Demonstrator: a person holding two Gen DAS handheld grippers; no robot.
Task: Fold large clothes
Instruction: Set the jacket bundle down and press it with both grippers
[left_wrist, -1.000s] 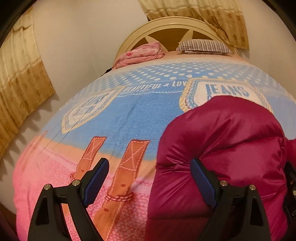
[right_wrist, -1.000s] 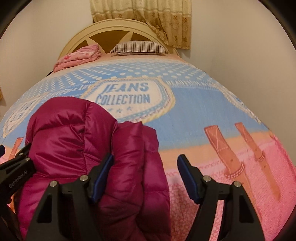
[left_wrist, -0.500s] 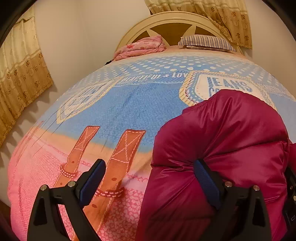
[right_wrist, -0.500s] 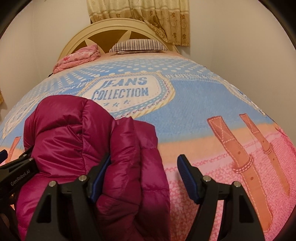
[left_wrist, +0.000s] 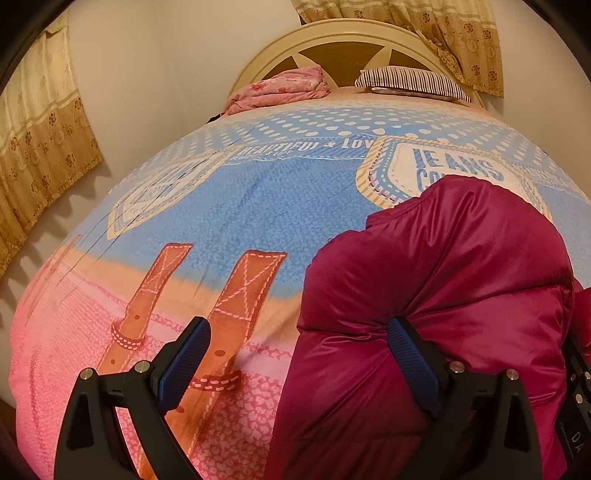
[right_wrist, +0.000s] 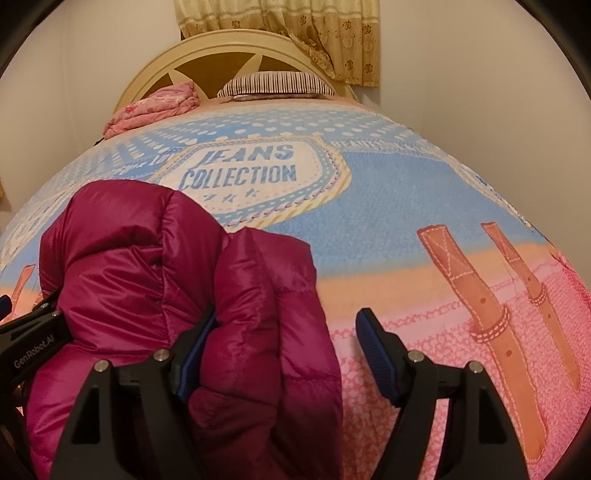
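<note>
A magenta puffer jacket (left_wrist: 443, 280) lies bunched and folded on the bed's near end; it also shows in the right wrist view (right_wrist: 155, 266). My left gripper (left_wrist: 299, 354) is open, its right finger pressed against the jacket's left side, its left finger over the bedspread. My right gripper (right_wrist: 286, 343) is open, its left finger tucked against a fold of the jacket, its right finger over bare bedspread. The left gripper's body shows at the left edge of the right wrist view (right_wrist: 29, 347).
The bed has a blue and pink "Jeans Collection" bedspread (right_wrist: 388, 206). A folded pink blanket (left_wrist: 280, 88) and a striped pillow (left_wrist: 410, 79) lie by the cream headboard (left_wrist: 343, 40). Curtains hang at the left (left_wrist: 37, 140) and behind the headboard. Walls stand close on both sides.
Both grippers have risen and tilted slightly, so more of the bed shows. They stay open against the jacket, which has barely moved.
</note>
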